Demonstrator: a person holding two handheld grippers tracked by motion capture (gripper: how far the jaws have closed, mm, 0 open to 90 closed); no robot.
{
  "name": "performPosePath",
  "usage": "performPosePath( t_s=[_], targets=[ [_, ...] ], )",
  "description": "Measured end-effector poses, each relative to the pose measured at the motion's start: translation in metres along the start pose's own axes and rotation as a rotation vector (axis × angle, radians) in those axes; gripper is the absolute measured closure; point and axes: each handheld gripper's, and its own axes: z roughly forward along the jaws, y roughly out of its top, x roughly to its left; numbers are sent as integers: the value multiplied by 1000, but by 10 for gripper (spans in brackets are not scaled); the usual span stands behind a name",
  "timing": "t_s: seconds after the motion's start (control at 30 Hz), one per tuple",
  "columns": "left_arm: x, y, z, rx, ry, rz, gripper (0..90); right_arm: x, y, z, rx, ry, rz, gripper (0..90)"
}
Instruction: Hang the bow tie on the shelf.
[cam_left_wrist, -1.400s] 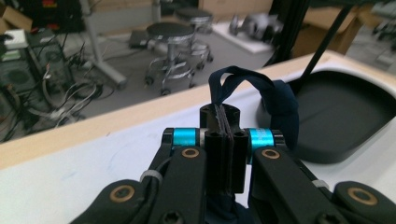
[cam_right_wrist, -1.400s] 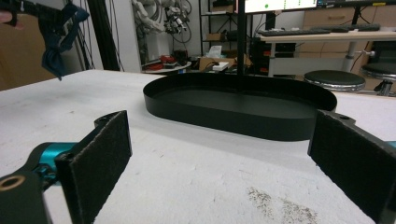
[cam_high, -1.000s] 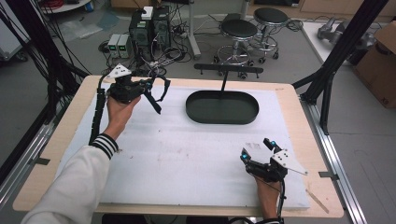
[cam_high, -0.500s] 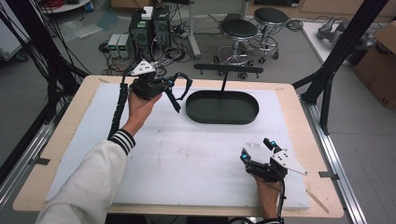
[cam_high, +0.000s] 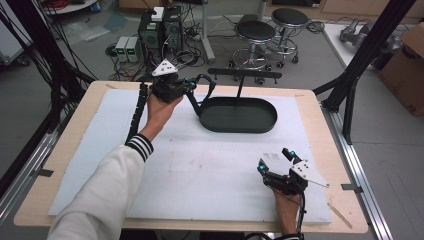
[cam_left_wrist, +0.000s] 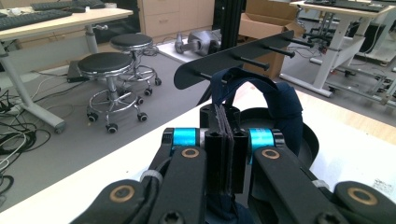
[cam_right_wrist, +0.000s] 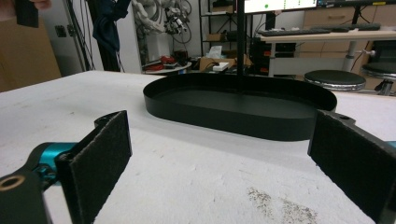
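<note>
The right gripper (cam_right_wrist: 219, 172) holds its jaws wide apart, facing the black oval tray (cam_right_wrist: 243, 112).

A lab or workshop; rolling stools (cam_high: 256, 31), desktop computers (cam_high: 161, 31) on the floor, tangled cables (cam_high: 192, 35), cardboard box (cam_high: 406, 62).

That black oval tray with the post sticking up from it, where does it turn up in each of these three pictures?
High view: the tray lies at upper centre of the table, right of the left gripper.
Left gripper view: its rim curves at centre right, behind the shut jaws and the dark strap they pinch.
Right gripper view: it spans the middle, beyond the open jaws.
Shared landmark: the round stools.
</note>
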Motion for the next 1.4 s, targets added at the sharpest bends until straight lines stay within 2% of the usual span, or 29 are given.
performPosePath(
  t_s=[0.5, 0.63, 0.67, 0.7, 0.73, 0.83, 1.0, 1.07, 1.17, 1.4],
  targets=[
    [-8, 10, 29, 11, 10, 30, 887, -1, 0, 0, -5, 3, 0, 52],
    [-8, 13, 36, 8, 18, 26, 887, -1, 0, 0, -5, 2, 3, 52],
    [-9, 13, 39, 20, 18, 40, 887, -1, 0, 0, -5, 4, 2, 52],
    [-9, 13, 39, 20, 18, 40, 887, 0, 0, 0, -4, 2, 3, 52],
    [-10, 14, 42, 26, 26, 60, 887, 0, 0, 0, -4, 2, 3, 52],
    [-8, 15, 42, 12, 31, 57, 887, -1, 0, 0, -8, 3, -2, 51],
    [-4, 10, 46, 46, 56, 73, 887, -1, 0, 0, -5, 2, 8, 52],
    [-2, 10, 48, 40, 56, 57, 887, -1, 0, 0, -5, 0, 5, 52],
    [-3, 8, 52, 48, 60, 57, 887, 0, 0, 0, -5, 0, 2, 52],
    [-7, 12, 60, 69, 68, 91, 887, -1, 0, 0, -4, -2, 4, 52]
  ],
)
